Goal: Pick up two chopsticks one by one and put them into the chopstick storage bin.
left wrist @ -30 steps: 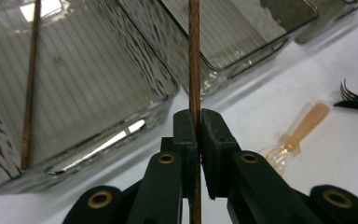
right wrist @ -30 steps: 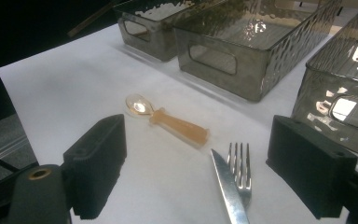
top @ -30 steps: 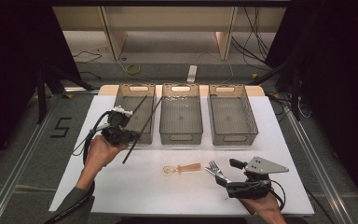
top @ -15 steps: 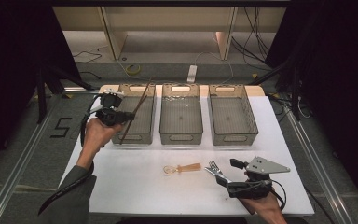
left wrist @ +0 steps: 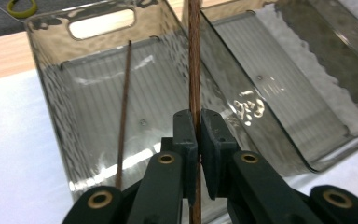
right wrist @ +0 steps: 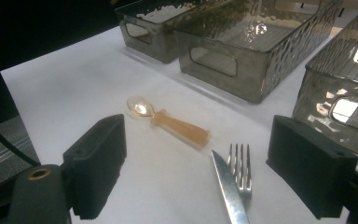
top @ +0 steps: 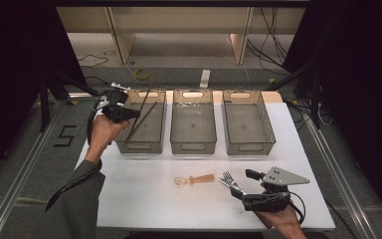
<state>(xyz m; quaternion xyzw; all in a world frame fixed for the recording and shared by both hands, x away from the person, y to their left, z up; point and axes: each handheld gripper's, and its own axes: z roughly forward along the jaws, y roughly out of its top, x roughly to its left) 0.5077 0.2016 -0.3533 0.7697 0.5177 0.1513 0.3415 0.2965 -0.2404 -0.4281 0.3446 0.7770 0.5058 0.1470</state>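
While over bin (top: 129, 144), left gripper (left wrist: 195, 128) grips chopstick (left wrist: 194, 56)

One mark can be read — a black "5" (top: 65, 135) on the floor. It lies at nine o'clock from the counter (top: 144, 199). Nothing else is legible.

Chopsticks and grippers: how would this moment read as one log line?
left gripper: shut on chopstick over left bin | second chopstick: in bin | right gripper: open near knife, fork

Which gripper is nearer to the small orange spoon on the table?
Right. The right gripper sits just beside the spoon; the left gripper is far off, over the left bin.
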